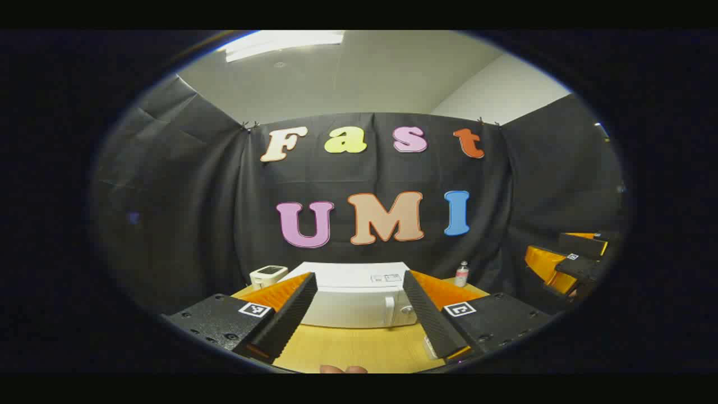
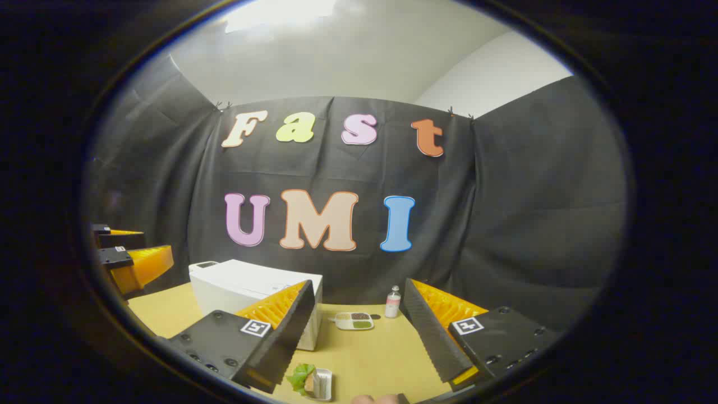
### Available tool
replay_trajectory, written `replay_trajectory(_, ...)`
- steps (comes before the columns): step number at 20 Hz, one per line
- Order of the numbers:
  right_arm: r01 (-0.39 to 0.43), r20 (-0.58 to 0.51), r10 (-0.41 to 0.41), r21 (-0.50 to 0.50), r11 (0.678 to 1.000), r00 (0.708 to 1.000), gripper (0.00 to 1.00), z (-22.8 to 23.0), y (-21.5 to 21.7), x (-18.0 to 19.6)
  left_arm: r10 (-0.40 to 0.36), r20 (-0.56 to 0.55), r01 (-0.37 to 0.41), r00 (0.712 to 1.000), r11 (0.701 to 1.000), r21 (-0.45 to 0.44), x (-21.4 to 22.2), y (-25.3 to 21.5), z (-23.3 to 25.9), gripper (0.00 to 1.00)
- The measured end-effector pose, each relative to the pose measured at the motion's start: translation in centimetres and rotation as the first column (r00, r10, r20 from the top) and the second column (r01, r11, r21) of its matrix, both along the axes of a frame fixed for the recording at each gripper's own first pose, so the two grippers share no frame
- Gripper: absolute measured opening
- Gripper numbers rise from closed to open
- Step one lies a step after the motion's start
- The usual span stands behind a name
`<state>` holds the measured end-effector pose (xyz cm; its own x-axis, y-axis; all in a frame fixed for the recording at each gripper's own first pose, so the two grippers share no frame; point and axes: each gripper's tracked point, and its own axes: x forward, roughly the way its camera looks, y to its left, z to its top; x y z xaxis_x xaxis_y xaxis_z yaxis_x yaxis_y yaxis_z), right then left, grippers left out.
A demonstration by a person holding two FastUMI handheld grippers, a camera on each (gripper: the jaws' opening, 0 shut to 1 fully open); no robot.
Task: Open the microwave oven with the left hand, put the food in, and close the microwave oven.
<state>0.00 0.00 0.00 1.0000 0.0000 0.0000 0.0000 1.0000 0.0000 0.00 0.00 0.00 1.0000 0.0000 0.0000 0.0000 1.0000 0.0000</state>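
A white microwave oven [image 1: 353,297] stands with its door shut at the back of the wooden table [image 1: 359,348]; its handle [image 1: 389,310] is on the right of the front. My left gripper [image 1: 359,320] is held open in front of it, some way off, nothing between the fingers. In the right gripper view the microwave [image 2: 252,292] is at the left. My right gripper [image 2: 359,331] is open and holds nothing. A small white dish of food with green leaves [image 2: 311,381] lies on the table [image 2: 381,353] just below the right gripper's left finger.
A small white device [image 1: 268,275] sits left of the microwave. A little bottle [image 2: 393,302] and a white tray with divided compartments [image 2: 353,320] stand at the back of the table. The other gripper shows at each view's edge [image 1: 566,261] [image 2: 126,255].
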Motion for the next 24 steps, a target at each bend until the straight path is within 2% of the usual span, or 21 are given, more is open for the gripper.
replay_trajectory(3, -0.010, -0.011, 0.011, 0.013, 1.000, 1.000, 0.97, -0.2, 0.0, 0.0, 0.004, -0.012, -0.004, 1.000, 1.000, -0.002, -0.1, 0.0, -0.5, 0.96)
replay_trajectory(6, -0.020, -0.016, 0.020, 0.025, 0.999, 1.000, 0.96, -0.2, 0.0, 0.0, 0.010, -0.019, -0.010, 1.000, 1.000, -0.005, -0.2, -0.1, -0.8, 0.94)
replay_trajectory(7, -0.022, -0.011, 0.022, 0.018, 1.000, 1.000, 1.00, 0.0, 0.0, -0.1, 0.012, -0.017, -0.012, 1.000, 1.000, -0.009, -0.2, 0.0, -0.7, 0.94)
replay_trajectory(8, -0.028, -0.007, 0.028, 0.013, 1.000, 1.000, 0.96, 0.0, 0.0, -0.1, 0.015, -0.017, -0.015, 1.000, 1.000, -0.007, -0.3, -0.1, -0.8, 0.96)
replay_trajectory(13, -0.053, -0.011, 0.053, 0.012, 0.999, 0.999, 0.96, -0.3, 0.6, -0.1, 0.018, -0.029, -0.018, 0.999, 1.000, -0.011, -0.7, -0.4, -1.4, 0.94)
replay_trajectory(21, -0.054, -0.014, 0.054, 0.010, 0.998, 0.998, 0.96, -0.4, 0.3, 0.5, 0.027, -0.029, -0.027, 0.999, 1.000, -0.008, -0.5, -0.5, -1.6, 0.96)
replay_trajectory(24, -0.067, -0.013, 0.067, -0.001, 0.998, 0.998, 0.96, -0.6, 0.9, 0.5, 0.020, -0.035, -0.020, 0.999, 1.000, 0.001, -0.3, -0.7, -1.9, 0.94)
